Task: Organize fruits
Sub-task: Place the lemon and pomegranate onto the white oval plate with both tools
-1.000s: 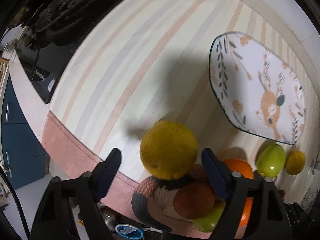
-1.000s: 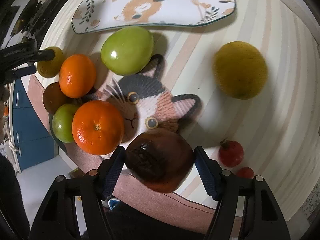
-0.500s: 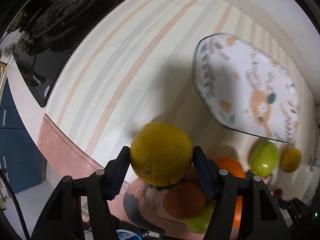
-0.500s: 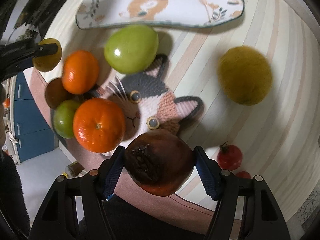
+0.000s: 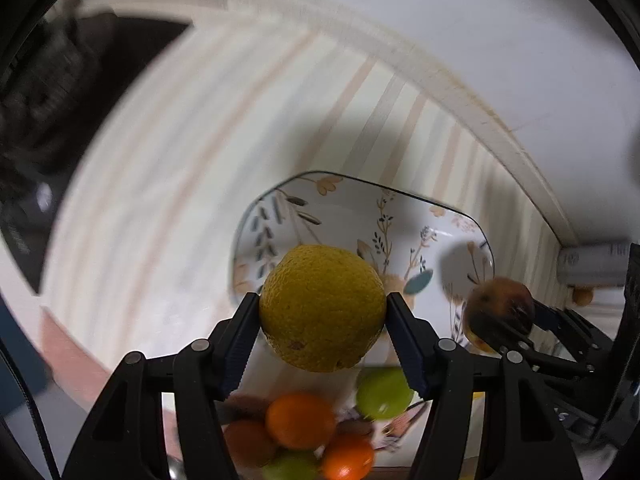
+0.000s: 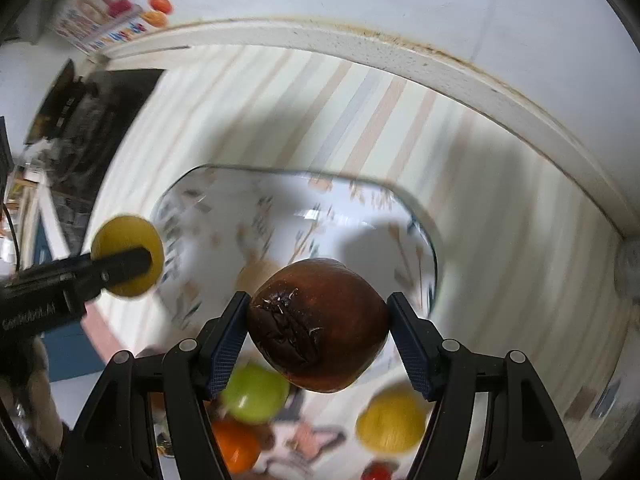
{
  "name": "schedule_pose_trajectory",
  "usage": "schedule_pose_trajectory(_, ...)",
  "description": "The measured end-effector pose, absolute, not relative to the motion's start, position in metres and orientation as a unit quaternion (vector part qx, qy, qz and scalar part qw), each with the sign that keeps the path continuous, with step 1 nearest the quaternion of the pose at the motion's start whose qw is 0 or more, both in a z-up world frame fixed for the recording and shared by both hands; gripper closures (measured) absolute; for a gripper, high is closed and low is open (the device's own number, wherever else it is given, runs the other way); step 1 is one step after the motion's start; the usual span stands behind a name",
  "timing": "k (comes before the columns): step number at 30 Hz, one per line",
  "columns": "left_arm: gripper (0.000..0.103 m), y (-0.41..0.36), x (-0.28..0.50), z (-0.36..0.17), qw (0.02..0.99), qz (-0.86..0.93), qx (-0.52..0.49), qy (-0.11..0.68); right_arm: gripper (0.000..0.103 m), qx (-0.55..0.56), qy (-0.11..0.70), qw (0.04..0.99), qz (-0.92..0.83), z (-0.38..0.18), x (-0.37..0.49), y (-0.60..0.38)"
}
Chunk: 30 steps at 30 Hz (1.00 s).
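You're holding both fruits over the floral plate (image 5: 280, 220), a shallow white octagon-ish dish w/ glossy glaze sitting mid-frame on the striped cloth (image 5: 168, 184), nothing resting in it. Your left gripper (image 5: 322, 316) is clamped on the yellow citrus (image 5: 322, 312), round w/ pebbly rind and no clear long axis, at lower centre. Your right gripper (image 6: 318, 326) is squeezing the brown fruit (image 6: 320, 324), smooth-skinned, roundish, its cracked dark end facing the cam, at lower centre.
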<state>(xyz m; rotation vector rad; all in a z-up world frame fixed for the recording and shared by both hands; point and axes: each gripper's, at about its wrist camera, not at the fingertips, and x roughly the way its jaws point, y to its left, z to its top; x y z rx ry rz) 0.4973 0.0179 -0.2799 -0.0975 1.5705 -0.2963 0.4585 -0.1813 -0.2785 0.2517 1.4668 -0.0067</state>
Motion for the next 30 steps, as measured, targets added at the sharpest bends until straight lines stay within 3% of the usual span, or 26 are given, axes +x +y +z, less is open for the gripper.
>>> schedule_pose_trajectory(6,0.042,0.003,0.516,-0.311,0.666,-0.126,-0.04,0.734,0.031,0.098,0.695,0.712,-0.012,-0.328,0.482,-0.18)
schedule_pose_trajectory(17,0.042,-0.02,0.531,-0.321,0.652,-0.122,-0.022,0.748,0.03,0.101,0.7,0.707,0.009,-0.334,0.498,-0.179)
schedule_pose_trajectory(20,0.042,-0.02,0.532,-0.316,0.656,-0.115,-0.019,0.746,0.012,0.111,0.697,0.708,0.009,-0.33,0.49,-0.176)
schedule_pose_trajectory(22,0.033,-0.021,0.533,-0.308,0.668,-0.114,-0.019,0.735,0.01,0.113,0.688,0.717,0.005,-0.319,0.487,-0.18)
schedule_pose_trajectory(23,0.02,-0.021,0.533,-0.302,0.675,-0.114,-0.019,0.729,0.01,0.114,0.684,0.721,0.002,-0.312,0.485,-0.182)
schedule_pose_trajectory(24,0.014,-0.021,0.532,-0.296,0.681,-0.114,-0.016,0.723,0.01,0.113,0.681,0.724,-0.001,-0.306,0.483,-0.184)
schedule_pose_trajectory(30,0.014,-0.017,0.502,-0.257,0.726,-0.103,0.026,0.679,0.01,0.09,0.668,0.738,-0.019,-0.269,0.45,-0.187)
